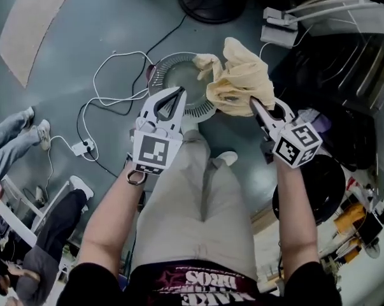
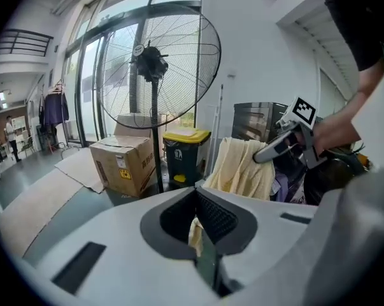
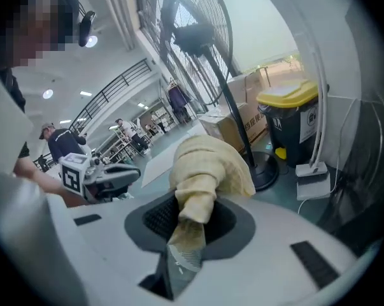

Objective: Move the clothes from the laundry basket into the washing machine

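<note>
On my left, the left gripper (image 1: pixel 179 92) has its jaws pressed fully together. A pale sliver shows right at the jaw line in its own view, and I cannot tell whether that is a pinched thread of fabric or nothing at all. Just beyond its tips and below it sits the round slatted laundry basket (image 1: pixel 158 74), and what I can see of its bottom looks bare. White cables (image 1: pixel 115 75) loop across the floor to the left of the basket. To the right, level with the left gripper and near it, the right gripper (image 1: pixel 254 104) is clamped on a pale yellow cloth (image 1: pixel 239 75). It holds a narrow twisted neck of the cloth, with the bulk bunched above and ahead of the jaws. Further right of that gripper is a dark appliance (image 1: pixel 344 75), which I take to be the washing machine, so the cloth is out of the basket but not yet in the drum. My worry is the grip, because a small bite on a rolled neck could let the heavier folds slide free during a swing to the right. A trailing corner could also snag on the machine's rim, and those cables lie near the feet if I step sideways.
</note>
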The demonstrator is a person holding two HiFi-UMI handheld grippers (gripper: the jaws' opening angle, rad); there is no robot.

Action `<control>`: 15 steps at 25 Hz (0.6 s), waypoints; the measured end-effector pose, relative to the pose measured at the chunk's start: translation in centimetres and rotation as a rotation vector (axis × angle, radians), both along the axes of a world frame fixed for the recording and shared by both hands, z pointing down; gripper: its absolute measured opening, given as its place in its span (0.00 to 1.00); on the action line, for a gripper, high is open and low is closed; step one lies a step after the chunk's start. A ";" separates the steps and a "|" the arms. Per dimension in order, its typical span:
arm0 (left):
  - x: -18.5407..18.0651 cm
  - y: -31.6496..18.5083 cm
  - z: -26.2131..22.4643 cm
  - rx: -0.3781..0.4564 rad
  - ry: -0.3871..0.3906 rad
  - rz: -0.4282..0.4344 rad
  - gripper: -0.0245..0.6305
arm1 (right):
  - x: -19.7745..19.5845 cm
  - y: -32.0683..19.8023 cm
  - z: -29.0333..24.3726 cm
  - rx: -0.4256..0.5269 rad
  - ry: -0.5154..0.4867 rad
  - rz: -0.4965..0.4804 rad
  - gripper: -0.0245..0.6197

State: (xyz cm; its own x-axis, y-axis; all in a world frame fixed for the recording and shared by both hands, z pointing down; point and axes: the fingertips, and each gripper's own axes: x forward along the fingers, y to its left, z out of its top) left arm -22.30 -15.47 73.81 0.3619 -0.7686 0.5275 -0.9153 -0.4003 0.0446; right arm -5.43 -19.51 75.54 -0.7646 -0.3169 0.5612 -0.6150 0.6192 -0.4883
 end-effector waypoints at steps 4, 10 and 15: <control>2.5 1.4 -2.4 0.008 -0.011 0.042 0.04 | 1.7 1.1 -4.9 0.015 -0.056 0.036 0.17; 4.2 2.1 -7.7 0.041 -0.020 0.061 0.04 | 3.3 2.2 -9.4 0.020 -0.090 0.079 0.17; 4.6 3.6 -11.8 0.049 -0.024 0.079 0.04 | 3.7 3.4 -12.7 0.011 -0.097 0.100 0.17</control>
